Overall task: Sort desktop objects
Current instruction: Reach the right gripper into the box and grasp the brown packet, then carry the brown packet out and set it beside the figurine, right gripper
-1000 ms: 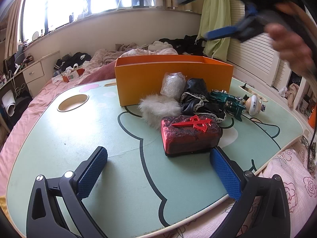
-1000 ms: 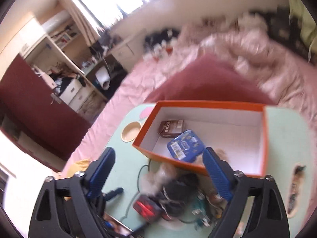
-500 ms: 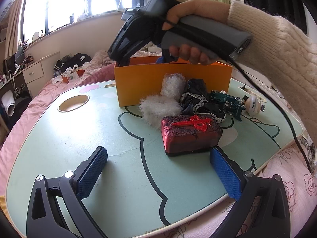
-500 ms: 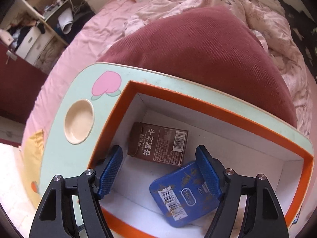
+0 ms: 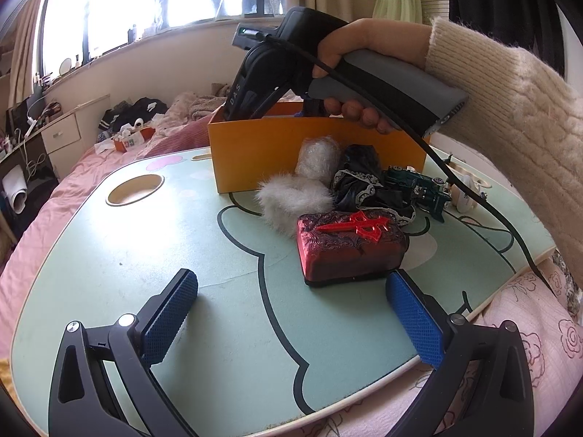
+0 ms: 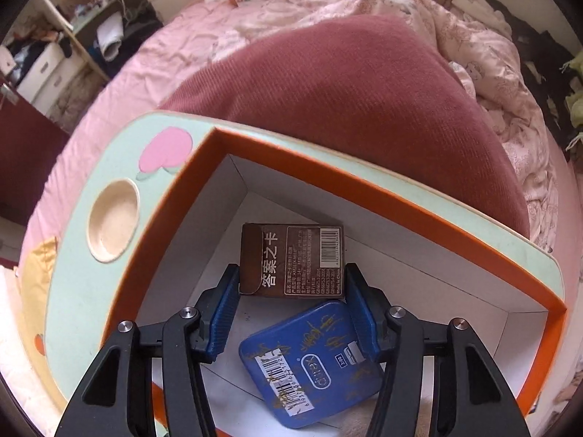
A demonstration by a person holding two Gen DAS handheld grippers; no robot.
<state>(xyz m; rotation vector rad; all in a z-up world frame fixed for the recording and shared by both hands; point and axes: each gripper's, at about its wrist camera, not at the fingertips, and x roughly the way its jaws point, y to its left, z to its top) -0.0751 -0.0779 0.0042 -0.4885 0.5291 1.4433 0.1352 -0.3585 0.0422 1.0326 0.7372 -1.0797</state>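
The pale green cartoon-printed bench [image 5: 153, 255] carries an open orange cardboard box [image 5: 255, 153] at 12 o'clock from the left tongs [image 5: 291, 313], which hang wide and empty. The right tongs [image 6: 291, 291] reach down inside that box, part-open, their blue pads [image 6: 224, 302] flanking the near end of a brown printed card packet [image 6: 291, 258] without clearly gripping it. A blue tin [image 6: 313, 364] lies flat beneath them. The dark red embossed case [image 5: 349, 251], long axis running 9 to 3, sits at 1 o'clock, just beside the left tongs, probably next.
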